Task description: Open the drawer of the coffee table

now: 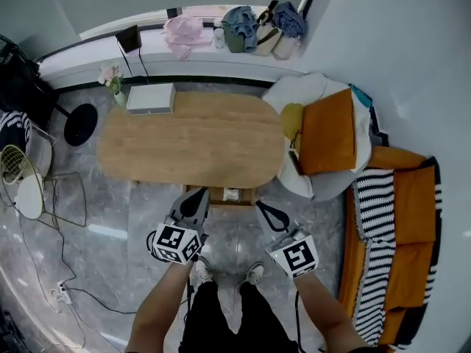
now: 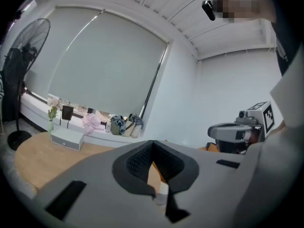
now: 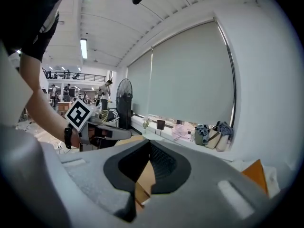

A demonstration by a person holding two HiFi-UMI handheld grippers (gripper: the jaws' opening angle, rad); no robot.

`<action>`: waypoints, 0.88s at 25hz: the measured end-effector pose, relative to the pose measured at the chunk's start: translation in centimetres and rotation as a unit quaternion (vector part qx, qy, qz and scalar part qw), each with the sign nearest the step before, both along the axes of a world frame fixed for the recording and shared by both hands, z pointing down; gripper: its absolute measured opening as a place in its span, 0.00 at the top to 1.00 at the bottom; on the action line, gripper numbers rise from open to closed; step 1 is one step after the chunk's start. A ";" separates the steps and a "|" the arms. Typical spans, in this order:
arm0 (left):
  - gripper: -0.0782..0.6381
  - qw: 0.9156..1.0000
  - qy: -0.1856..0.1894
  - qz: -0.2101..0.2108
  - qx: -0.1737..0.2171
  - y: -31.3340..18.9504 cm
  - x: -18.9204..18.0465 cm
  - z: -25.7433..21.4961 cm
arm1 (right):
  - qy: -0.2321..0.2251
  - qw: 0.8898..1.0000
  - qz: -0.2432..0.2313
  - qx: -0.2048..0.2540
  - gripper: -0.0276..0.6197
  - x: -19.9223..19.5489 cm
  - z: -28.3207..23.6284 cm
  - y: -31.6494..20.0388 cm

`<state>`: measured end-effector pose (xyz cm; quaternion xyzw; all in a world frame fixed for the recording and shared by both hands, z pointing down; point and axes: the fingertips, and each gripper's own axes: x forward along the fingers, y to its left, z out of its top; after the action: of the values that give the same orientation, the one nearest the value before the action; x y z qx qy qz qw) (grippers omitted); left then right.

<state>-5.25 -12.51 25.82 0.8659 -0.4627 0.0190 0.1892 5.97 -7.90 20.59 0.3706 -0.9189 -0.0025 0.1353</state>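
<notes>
Nearest us, our shoes [image 1: 202, 271] stand on the grey floor, just short of the coffee table [image 1: 191, 142]. Above them we hold both tools nearly level. The left gripper [image 1: 200, 192] has its jaws pressed together on nothing, and the right gripper [image 1: 260, 207] looks the same, tips meeting and empty. Between the two tips, under the table's near edge, the drawer [image 1: 229, 195] appears to stand a little way out, with something pale inside. We judge it only partly open. To finish well, we should lower one gripper, spread its jaws, take the drawer front at its middle and draw it straight toward us, level, so it does not bind. Beyond it, a white box [image 1: 151, 98] sits on the far corner.
</notes>
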 end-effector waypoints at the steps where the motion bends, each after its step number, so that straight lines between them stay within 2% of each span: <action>1: 0.88 1.000 -0.002 0.001 0.007 0.1 0.1 -1.5 | -0.007 1.000 0.012 -0.011 0.95 0.6 -0.9 0.0; 4: 0.88 0.999 -0.014 0.008 0.028 0.8 0.4 -5.6 | -0.027 0.998 0.038 -0.046 0.95 2.2 -3.5 0.1; 10: 0.88 0.997 -0.045 0.008 0.062 2.1 0.0 -12.0 | -0.040 0.998 0.050 -0.030 0.95 4.4 -8.4 0.3; 17: 0.88 0.993 -0.027 -0.016 0.116 4.0 -0.8 -19.8 | -0.055 0.996 0.067 -0.013 0.95 7.8 -12.4 1.6; 22: 0.88 0.989 -0.024 -0.025 0.145 5.6 -1.6 -23.7 | -0.070 0.993 0.099 -0.003 0.95 11.4 -14.4 2.1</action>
<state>-6.86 -6.93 2.14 0.8715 -0.4868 -0.0322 0.0507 17.32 -5.85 6.20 0.4587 -0.8849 0.0392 0.0713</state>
